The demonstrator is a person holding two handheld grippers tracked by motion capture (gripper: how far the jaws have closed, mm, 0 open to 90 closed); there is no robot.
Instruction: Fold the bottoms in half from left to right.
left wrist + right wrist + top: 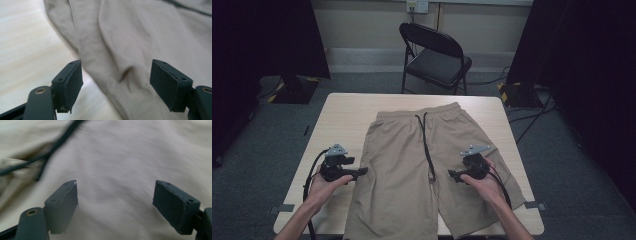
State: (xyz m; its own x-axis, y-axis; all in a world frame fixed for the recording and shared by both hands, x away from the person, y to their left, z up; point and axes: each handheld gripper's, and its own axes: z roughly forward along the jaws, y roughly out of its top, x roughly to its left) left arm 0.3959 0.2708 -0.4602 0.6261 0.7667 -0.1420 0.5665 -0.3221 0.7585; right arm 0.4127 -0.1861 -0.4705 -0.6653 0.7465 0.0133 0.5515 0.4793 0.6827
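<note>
A pair of tan shorts lies flat on the table, waistband away from me, with a black drawstring running down its middle. My left gripper hovers at the shorts' left edge, jaws pointing right. In the left gripper view it stands open over that edge of the tan cloth, nothing between the jaws. My right gripper sits over the right leg, pointing left toward the drawstring. In the right gripper view it is open above the blurred cloth, the drawstring ahead at upper left.
The light wooden table has bare surface left, right and beyond the shorts; its grain shows beside the cloth. A black folding chair stands behind the far edge. Dark curtains and cables flank the table on the floor.
</note>
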